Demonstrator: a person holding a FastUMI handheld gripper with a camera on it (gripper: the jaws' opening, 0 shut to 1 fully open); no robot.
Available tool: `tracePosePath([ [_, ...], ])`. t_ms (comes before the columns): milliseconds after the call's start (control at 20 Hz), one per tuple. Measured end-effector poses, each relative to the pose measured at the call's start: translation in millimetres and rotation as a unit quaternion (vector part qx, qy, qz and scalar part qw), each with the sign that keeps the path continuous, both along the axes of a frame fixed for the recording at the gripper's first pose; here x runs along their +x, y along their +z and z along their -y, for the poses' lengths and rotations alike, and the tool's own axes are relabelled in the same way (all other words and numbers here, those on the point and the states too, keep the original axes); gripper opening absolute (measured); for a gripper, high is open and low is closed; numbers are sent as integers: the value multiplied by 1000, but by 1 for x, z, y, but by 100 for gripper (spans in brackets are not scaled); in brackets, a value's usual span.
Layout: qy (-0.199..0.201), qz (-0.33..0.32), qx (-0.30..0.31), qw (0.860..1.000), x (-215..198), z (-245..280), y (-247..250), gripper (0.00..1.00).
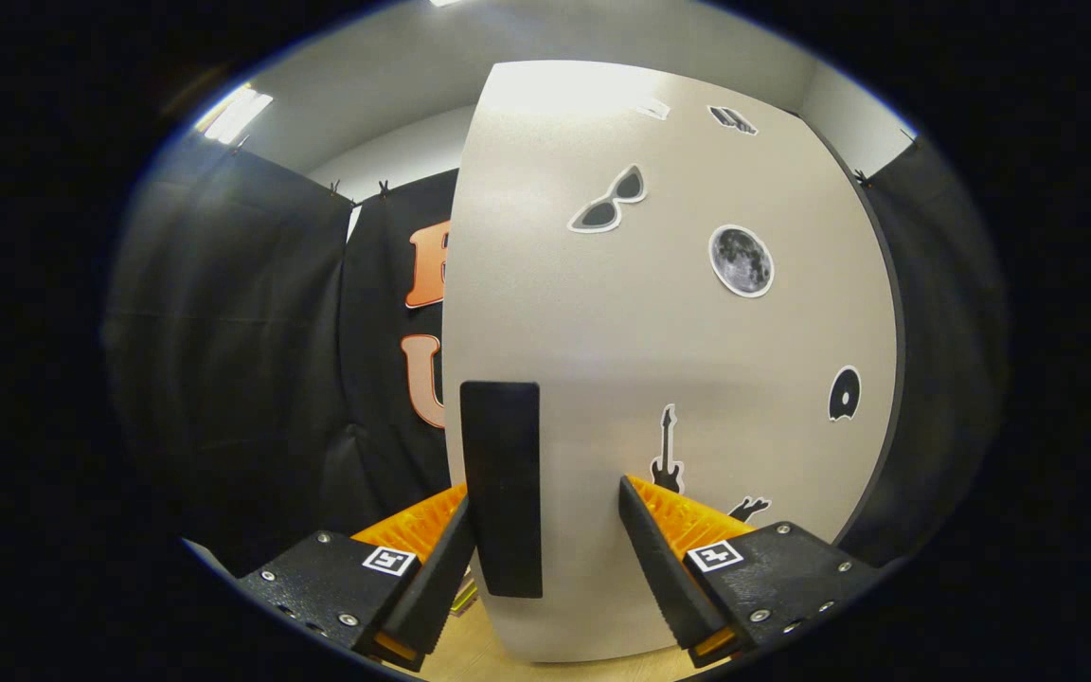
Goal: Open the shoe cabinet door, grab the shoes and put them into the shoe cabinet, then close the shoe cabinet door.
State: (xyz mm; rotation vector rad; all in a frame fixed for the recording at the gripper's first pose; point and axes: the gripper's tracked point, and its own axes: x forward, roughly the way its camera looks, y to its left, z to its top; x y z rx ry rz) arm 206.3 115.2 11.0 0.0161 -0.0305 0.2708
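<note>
A: Spreading apart, the 2 fingers sit on either side of a flat black rectangular handle; the left one looks to touch it, the right stands clear.

B: And the door?

A: The pale grey shoe cabinet door, dotted with stickers, rises just ahead, its handle near its left edge. Black cloth wall hangs beyond.

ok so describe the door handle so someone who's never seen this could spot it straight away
Start at the pale cabinet door scattered with stickers. Near its left edge, low down, sits the handle, a tall dark rectangular bar between the open tool's fingers, against the left one. Unlike the flat stickers, it is plain, solid black and stands proud of the door.
</note>
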Motion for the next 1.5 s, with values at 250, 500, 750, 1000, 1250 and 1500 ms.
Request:
tracePosePath([
  [250, -19, 7, -28, 999, 8, -1, -3, 91],
  [500, -9, 2, -8, 1000, 10, -9, 2, 92],
  [750, -8, 13, -11, 1000, -16, -6, 11, 92],
  [1000, -26, 10, -6, 1000, -52, 12, 16, 92],
  [1250, -61, 15, 1, 998, -104, 43, 29, 92],
  [1500, -104, 20, 13, 994, -159, 76, 32, 92],
])
